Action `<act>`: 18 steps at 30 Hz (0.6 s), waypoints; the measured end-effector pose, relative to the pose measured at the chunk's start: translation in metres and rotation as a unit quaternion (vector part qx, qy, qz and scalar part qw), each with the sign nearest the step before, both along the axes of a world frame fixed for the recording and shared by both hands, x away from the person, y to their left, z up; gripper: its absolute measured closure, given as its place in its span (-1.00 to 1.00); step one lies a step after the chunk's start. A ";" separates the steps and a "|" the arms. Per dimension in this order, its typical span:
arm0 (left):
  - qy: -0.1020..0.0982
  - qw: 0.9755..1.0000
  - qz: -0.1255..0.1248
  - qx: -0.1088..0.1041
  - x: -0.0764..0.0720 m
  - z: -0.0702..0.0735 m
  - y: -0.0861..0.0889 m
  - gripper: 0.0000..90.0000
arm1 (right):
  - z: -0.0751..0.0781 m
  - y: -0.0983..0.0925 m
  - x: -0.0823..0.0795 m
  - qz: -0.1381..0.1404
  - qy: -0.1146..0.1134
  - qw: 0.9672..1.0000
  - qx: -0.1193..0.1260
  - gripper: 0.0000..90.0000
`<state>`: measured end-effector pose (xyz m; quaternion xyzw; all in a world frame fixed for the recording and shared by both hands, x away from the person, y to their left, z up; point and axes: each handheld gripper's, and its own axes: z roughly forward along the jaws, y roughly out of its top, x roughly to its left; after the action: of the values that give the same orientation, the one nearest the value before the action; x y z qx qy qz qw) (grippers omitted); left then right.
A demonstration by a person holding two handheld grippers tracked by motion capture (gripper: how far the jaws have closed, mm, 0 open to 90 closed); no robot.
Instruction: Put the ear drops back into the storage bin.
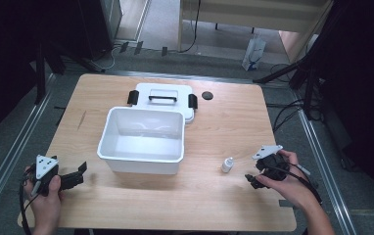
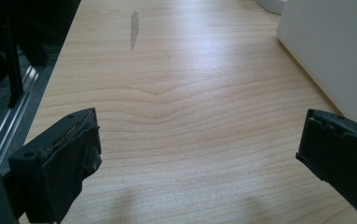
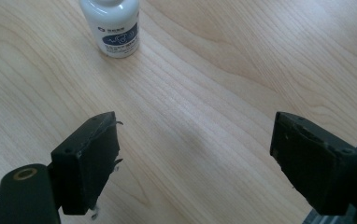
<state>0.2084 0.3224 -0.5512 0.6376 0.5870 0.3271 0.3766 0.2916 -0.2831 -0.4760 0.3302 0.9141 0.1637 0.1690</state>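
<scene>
Right gripper view: white bottle [image 3: 111, 26], blue label unreadable; both hand-held grippers spread, empty.

L gripper [image 1: 80, 172] held low at near-left w/ jaws wide apart, R gripper [image 1: 251, 180] at near-right, jaws also spread, each gripped by a hand, forearms entering from bottom.
</scene>
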 end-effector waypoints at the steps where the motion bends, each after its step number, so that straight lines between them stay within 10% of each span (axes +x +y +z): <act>1: 0.000 1.000 0.000 0.000 0.000 0.000 0.000 -1.00 | 0.001 0.002 0.002 0.004 0.008 1.000 -0.009 -0.64; 18: 0.002 1.000 -0.001 -0.002 0.000 0.000 0.000 -1.00 | 0.016 0.043 0.029 0.059 0.079 0.988 -0.119 -0.42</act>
<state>0.2087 0.3226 -0.5512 0.6380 0.5877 0.3249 0.3769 0.3205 -0.2404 -0.4596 0.2649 0.9555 0.0372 0.1247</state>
